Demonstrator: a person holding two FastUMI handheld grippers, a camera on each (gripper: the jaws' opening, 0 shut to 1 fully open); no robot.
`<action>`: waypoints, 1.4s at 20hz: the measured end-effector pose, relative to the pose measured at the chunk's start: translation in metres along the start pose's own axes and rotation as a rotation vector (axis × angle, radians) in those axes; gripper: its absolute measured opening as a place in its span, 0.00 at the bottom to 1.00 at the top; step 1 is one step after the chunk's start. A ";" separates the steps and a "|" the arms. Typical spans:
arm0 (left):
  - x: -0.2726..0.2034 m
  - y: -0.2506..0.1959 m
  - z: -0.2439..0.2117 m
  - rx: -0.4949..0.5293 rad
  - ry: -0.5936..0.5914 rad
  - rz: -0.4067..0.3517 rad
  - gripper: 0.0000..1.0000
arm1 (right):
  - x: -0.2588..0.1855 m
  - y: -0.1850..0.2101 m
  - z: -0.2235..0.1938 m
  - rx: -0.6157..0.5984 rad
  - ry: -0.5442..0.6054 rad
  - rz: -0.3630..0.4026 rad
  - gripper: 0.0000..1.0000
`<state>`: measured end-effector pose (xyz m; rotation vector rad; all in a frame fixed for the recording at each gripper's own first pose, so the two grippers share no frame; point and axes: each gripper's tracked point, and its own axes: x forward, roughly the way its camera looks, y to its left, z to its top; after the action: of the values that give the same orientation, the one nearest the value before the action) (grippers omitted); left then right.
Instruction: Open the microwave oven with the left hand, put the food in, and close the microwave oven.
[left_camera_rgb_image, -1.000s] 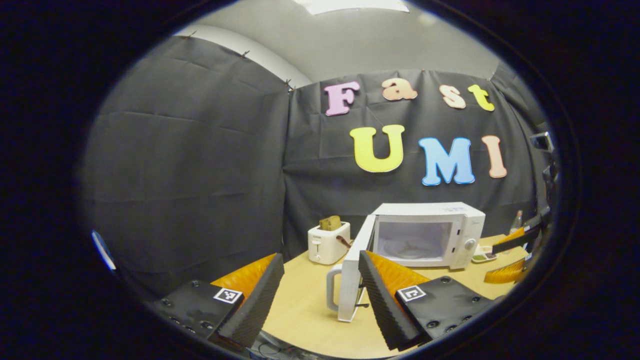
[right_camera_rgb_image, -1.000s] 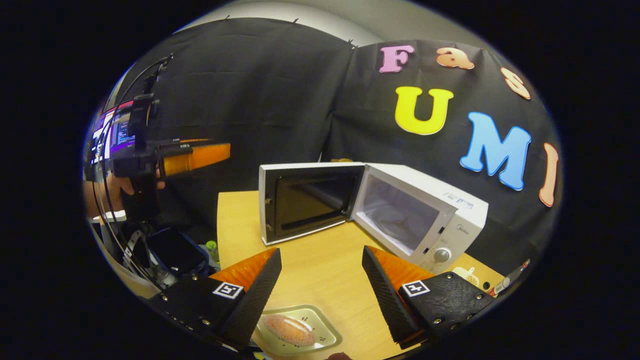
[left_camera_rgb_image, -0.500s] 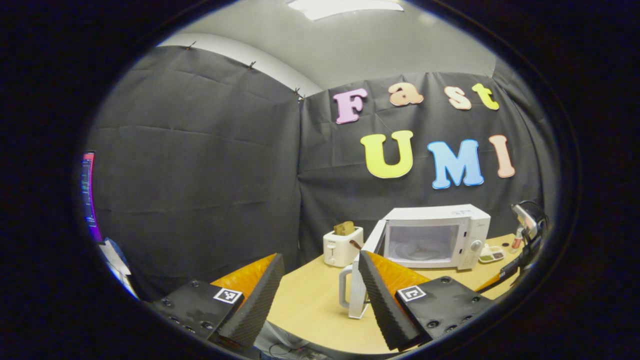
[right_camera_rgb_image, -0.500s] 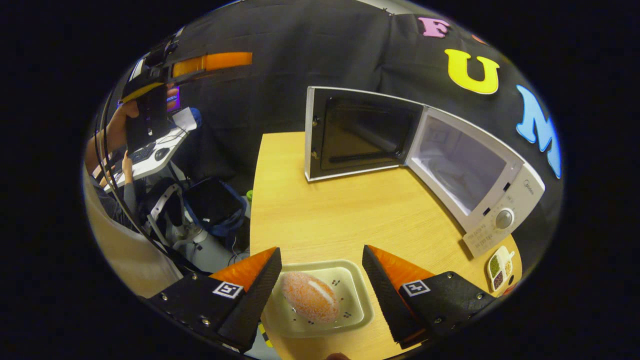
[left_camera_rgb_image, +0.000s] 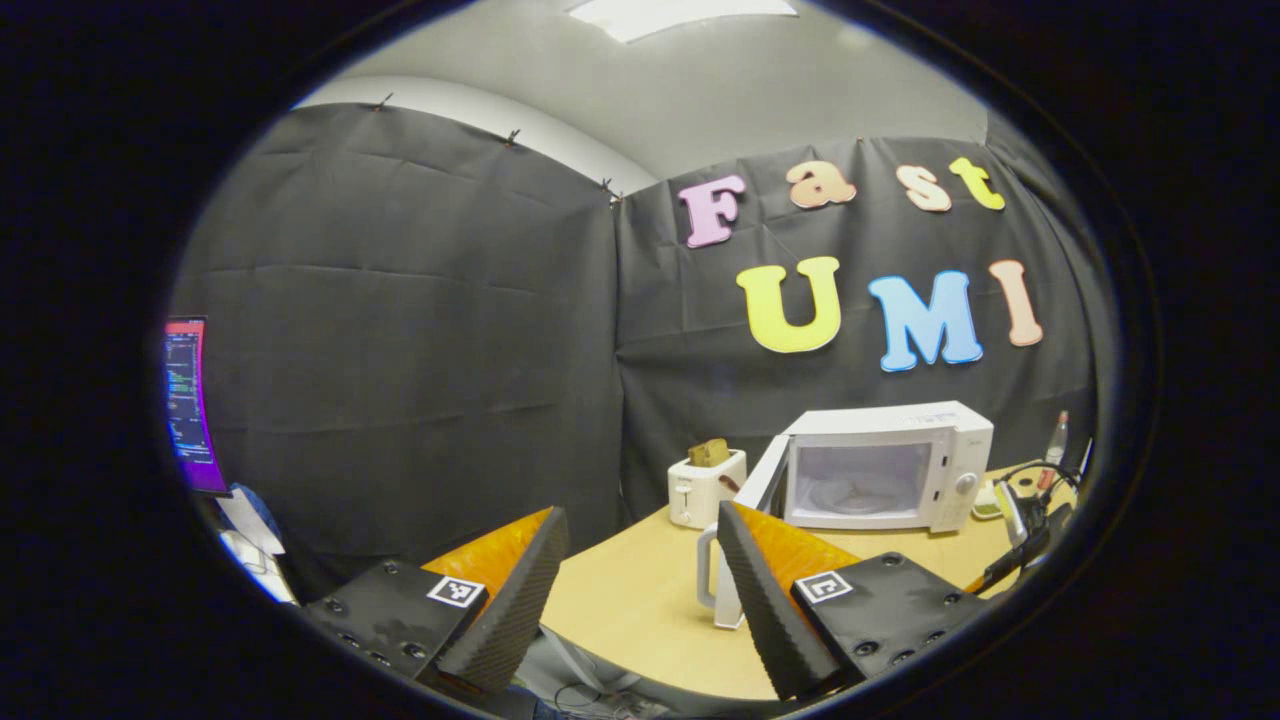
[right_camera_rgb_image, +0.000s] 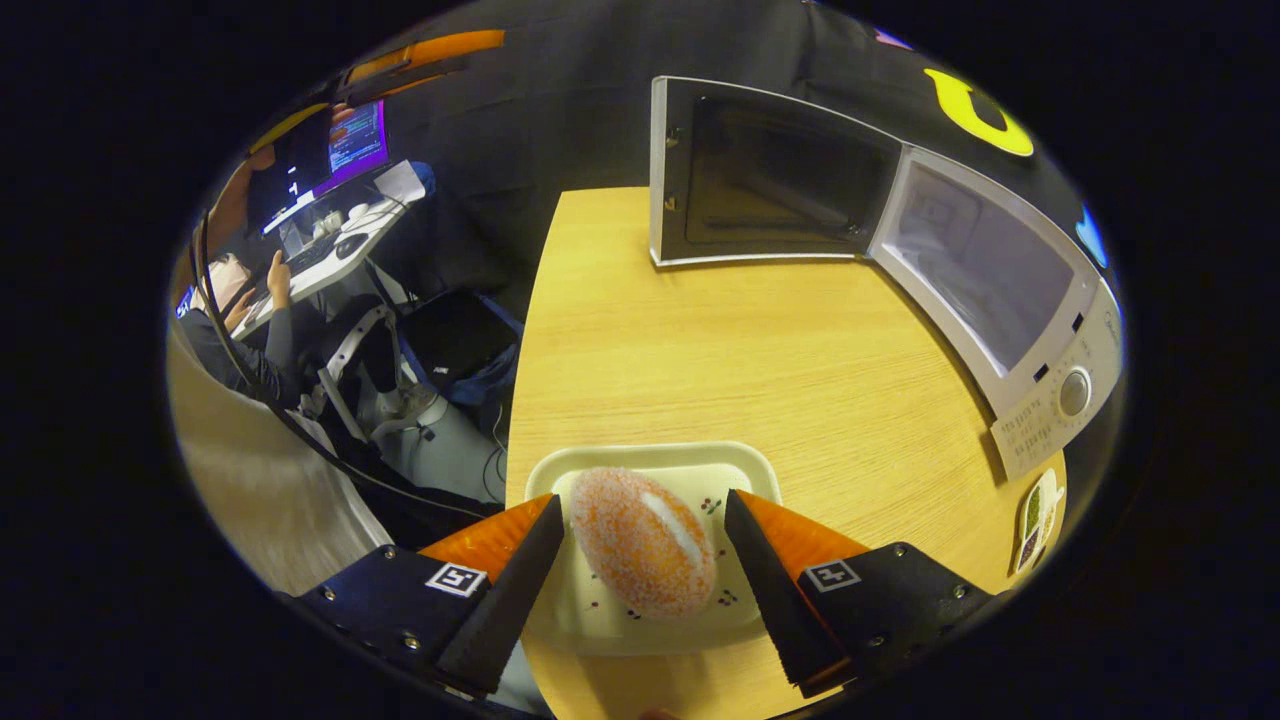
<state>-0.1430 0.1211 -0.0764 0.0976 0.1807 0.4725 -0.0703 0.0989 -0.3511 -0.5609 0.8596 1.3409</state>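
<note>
Clearly the risk sits with the round, orange, sugar-dusted bun (right_camera_rgb_image: 643, 541): it lies loose on a shallow pale square plate (right_camera_rgb_image: 650, 458) near the front edge of the light wooden table (right_camera_rgb_image: 760, 350), so an off-centre pinch could roll it off the plate, or drag the plate over the edge. In the right gripper view the right gripper (right_camera_rgb_image: 640, 570) straddles the bun at 6 o'clock, jaws wide apart, its fingers on either side of the bun and apparently above the plate, gripping nothing. The white microwave oven (right_camera_rgb_image: 1000, 290) stands at 2 o'clock, its door (right_camera_rgb_image: 770, 175) swung fully open toward 12. In the left gripper view the left gripper (left_camera_rgb_image: 640, 580) hangs back off the table's near side, jaws apart and empty, the microwave at 3 o'clock.
</note>
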 end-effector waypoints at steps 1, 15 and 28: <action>0.000 -0.001 0.001 0.000 0.001 0.001 0.96 | 0.002 0.001 -0.004 -0.004 0.009 0.001 0.99; -0.002 0.009 0.019 0.001 -0.034 0.026 0.96 | -0.020 -0.017 0.027 -0.036 -0.093 -0.147 0.82; 0.073 0.019 0.028 -0.042 -0.090 -0.038 0.96 | -0.064 -0.117 0.164 -0.110 -0.299 -0.492 0.82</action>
<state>-0.0826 0.1702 -0.0576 0.0743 0.0845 0.4325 0.0786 0.1688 -0.2182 -0.5925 0.3696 0.9881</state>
